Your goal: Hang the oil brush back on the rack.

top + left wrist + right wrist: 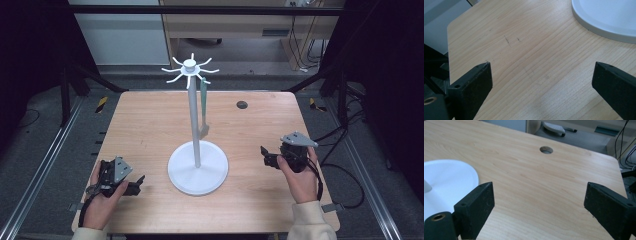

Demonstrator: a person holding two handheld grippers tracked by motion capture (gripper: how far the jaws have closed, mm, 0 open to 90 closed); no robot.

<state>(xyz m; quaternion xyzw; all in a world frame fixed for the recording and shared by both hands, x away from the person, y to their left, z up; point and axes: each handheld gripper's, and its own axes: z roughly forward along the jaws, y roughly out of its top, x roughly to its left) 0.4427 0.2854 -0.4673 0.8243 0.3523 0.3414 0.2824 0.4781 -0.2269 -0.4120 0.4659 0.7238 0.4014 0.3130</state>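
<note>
Wooden tabletop (150, 125) carries everything, with a small round hole (242, 104) near its far edge. White stand (196, 130) rises from the middle, its round base (198, 172) nearer the front edge, and hooks spread out at its top. One grey-green spoon (204, 107) hangs from a hook beside the pole. Left gripper (138, 184) rests near the front left corner, jaws wide apart, holding nothing. Right gripper (264, 153) sits by the right edge, jaws wide apart too, holding nothing.
</note>
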